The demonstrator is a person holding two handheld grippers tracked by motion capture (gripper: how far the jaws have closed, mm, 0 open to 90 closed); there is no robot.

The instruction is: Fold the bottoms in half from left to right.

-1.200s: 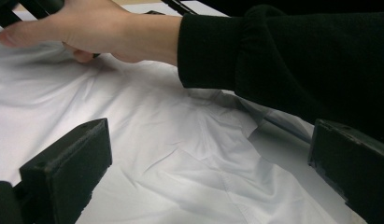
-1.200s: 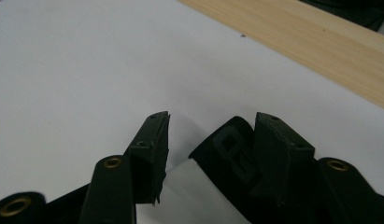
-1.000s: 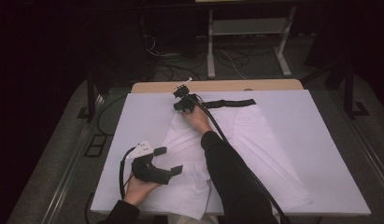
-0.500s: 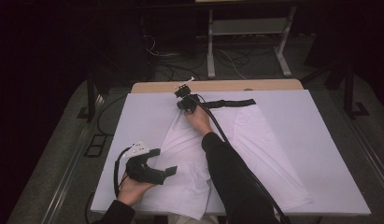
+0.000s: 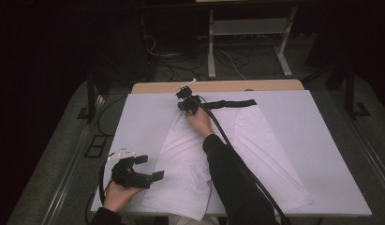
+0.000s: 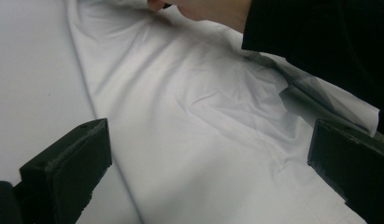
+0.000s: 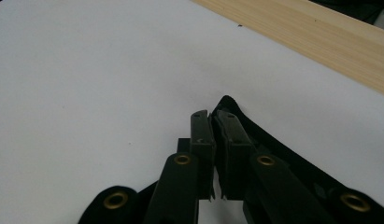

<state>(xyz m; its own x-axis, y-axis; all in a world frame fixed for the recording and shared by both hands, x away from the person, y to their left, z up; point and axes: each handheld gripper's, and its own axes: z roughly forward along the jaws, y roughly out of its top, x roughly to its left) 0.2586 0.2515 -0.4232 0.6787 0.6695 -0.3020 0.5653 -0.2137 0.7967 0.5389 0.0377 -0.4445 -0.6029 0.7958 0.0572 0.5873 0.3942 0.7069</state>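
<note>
The white garment [image 5: 227, 159] is lying spread across the white table cover [image 5: 321, 122], its black band [image 5: 227, 103] at the far edge. The right gripper [image 5: 188, 104] is pinching that band's left end, jaws closed on it. The left gripper [image 5: 148, 168] is hovering wide open, holding nothing, beside the near hem; folding is barely starting, I judge

Table [image 5: 321, 140]: rectangular, covered by a plain white sheet; a strip of bare light wood [image 5: 255, 86] shows along the far edge. White garment [image 5: 274, 159] lies spread flat on the cover, wrinkled, widening toward the near edge, where its hem reaches the table's rim. Black band [image 5: 232, 103] lies along the garment's far end, near the wood strip.
</note>
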